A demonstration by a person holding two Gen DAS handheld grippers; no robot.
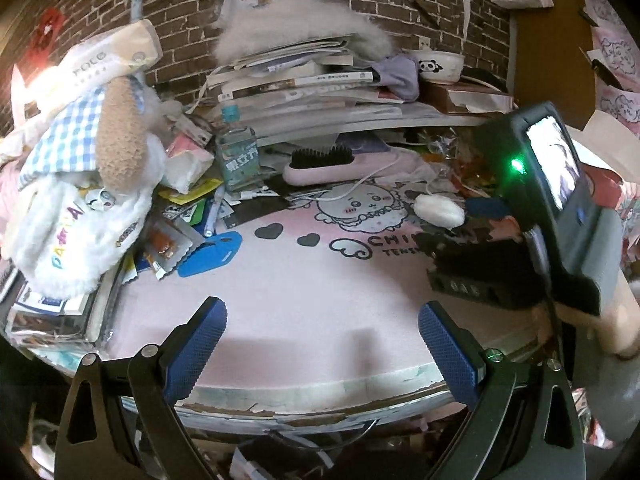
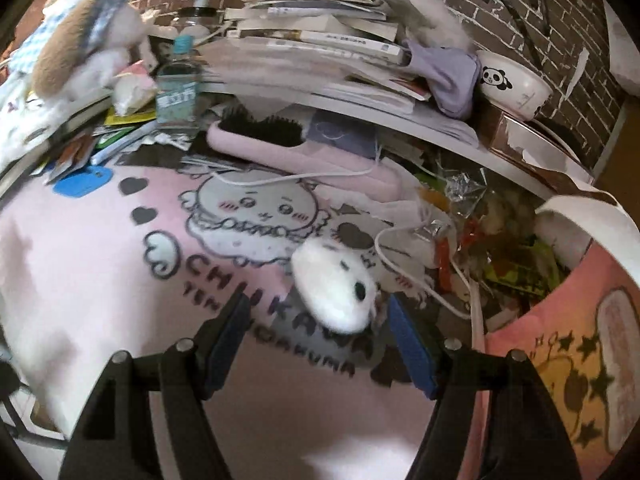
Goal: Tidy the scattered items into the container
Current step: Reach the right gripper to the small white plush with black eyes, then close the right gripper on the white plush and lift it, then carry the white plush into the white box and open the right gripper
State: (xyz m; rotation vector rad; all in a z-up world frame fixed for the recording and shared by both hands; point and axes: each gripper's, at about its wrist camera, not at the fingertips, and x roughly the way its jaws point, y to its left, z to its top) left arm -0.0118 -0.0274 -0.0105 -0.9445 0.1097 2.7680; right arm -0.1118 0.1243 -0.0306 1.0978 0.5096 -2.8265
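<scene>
On the far left a heap of plush toys (image 1: 84, 184) sits on flat packets, and just right of it snack sachets (image 1: 168, 248), a blue tag (image 1: 212, 252) and a water bottle (image 1: 239, 156) lie loose along the left edge of the pink mat (image 1: 280, 300); none of this has been put away, so most of the tidying looks still to do. The left gripper (image 1: 320, 344) hangs over the near table edge with its fingers spread wide and nothing between them, over a bare stretch of mat that gives it free room to travel left or far. Toward the middle, a pink hairbrush (image 2: 280, 144) with its white cord (image 2: 304, 180) lies under a shelf stacked with books (image 2: 320, 40), which limits headroom at the far side. Further right, the small white plush (image 2: 334, 288) rests on the mat just beyond the right gripper (image 2: 320, 322), whose fingers are wide apart and flank its near end without closing on it; whether they touch it I cannot tell. Right of that are crinkled wrappers (image 2: 472, 216), then the pink container (image 2: 560, 320) at the right edge, its rim near and already holding some packets.
</scene>
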